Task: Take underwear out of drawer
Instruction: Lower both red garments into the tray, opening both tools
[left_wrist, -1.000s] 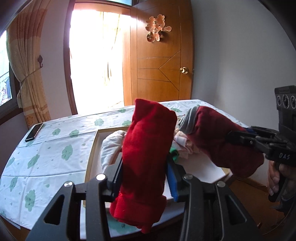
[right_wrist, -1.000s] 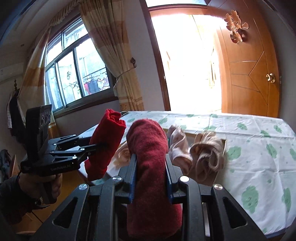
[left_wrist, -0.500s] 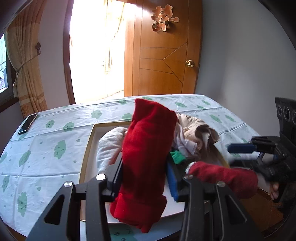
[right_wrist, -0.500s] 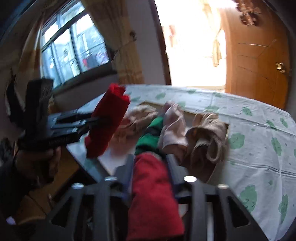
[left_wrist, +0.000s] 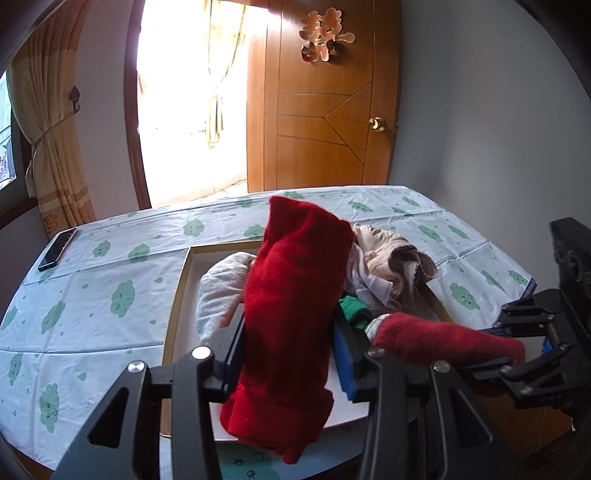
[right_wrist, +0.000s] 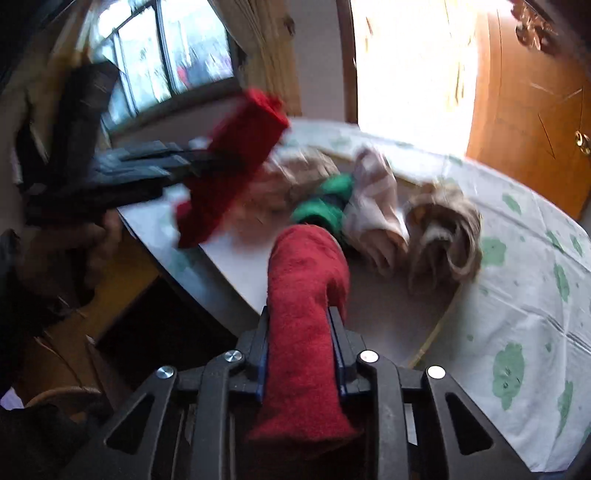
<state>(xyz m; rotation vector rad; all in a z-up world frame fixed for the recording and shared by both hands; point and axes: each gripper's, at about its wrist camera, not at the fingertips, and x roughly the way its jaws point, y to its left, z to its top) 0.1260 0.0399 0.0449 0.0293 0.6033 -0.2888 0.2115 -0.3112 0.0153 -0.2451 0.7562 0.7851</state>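
My left gripper (left_wrist: 288, 354) is shut on a bright red rolled underwear (left_wrist: 295, 306) and holds it upright above the open drawer (left_wrist: 177, 295). My right gripper (right_wrist: 301, 347) is shut on a darker red rolled underwear (right_wrist: 306, 295), tilted low over the drawer's front edge; that roll also shows in the left wrist view (left_wrist: 443, 339). The left gripper and its red roll show blurred in the right wrist view (right_wrist: 236, 162). In the drawer lie a white piece (left_wrist: 221, 284), a green piece (left_wrist: 352, 310), a pink piece (right_wrist: 376, 210) and beige pieces (left_wrist: 395, 258).
The drawer sits in a table covered by a white cloth with green prints (left_wrist: 110, 288). A black phone (left_wrist: 57, 249) lies at the far left of the cloth. A wooden door (left_wrist: 321, 110) and a bright doorway stand behind. A window with a curtain is on the left.
My right gripper has swung down and tilted with its dark red roll, from level with the left roll to low over the drawer's front. My left gripper has held its roll nearly still.
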